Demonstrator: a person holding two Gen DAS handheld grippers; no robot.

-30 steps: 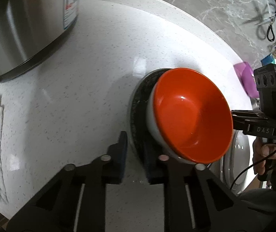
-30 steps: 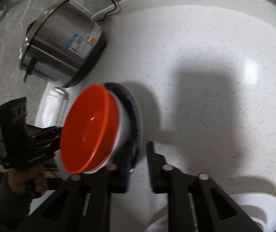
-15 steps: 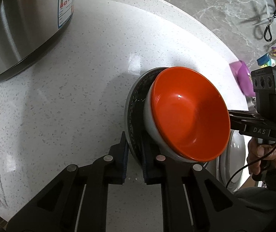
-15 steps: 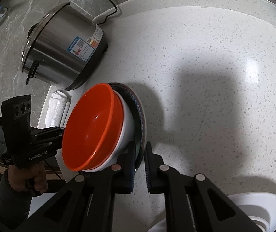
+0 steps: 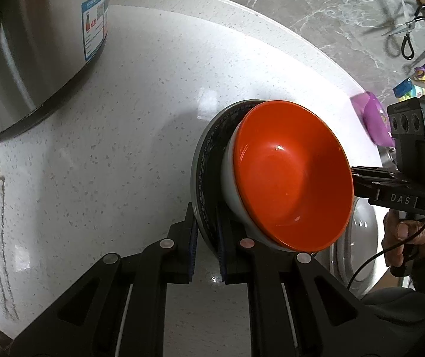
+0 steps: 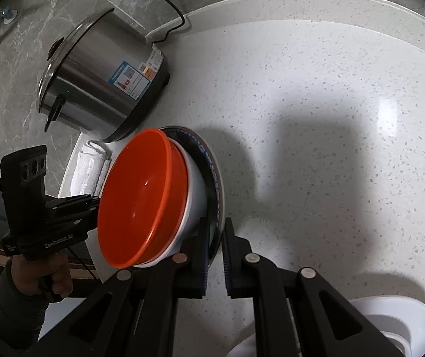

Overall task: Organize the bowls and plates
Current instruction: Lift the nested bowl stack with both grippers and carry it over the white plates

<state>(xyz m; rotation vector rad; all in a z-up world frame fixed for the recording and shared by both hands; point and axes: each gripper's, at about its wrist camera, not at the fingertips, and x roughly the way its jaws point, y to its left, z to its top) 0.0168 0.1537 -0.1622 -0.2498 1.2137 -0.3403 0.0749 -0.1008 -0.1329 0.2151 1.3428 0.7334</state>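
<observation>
Above the speckled white countertop (image 5: 141, 125), a dark patterned plate (image 5: 205, 160) carrying a white bowl (image 5: 229, 184) and a nested orange bowl (image 5: 290, 175) is pinched at opposite rim edges by the left gripper (image 5: 206, 232) and right gripper (image 6: 214, 238). The stack is judged rigid, breakable and smooth; the loose bowls could slide when tilted.

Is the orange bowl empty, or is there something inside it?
Empty. The orange bowl shows only a bare glossy inside in both wrist views. It sits nested in a white bowl on a dark patterned plate.
</observation>
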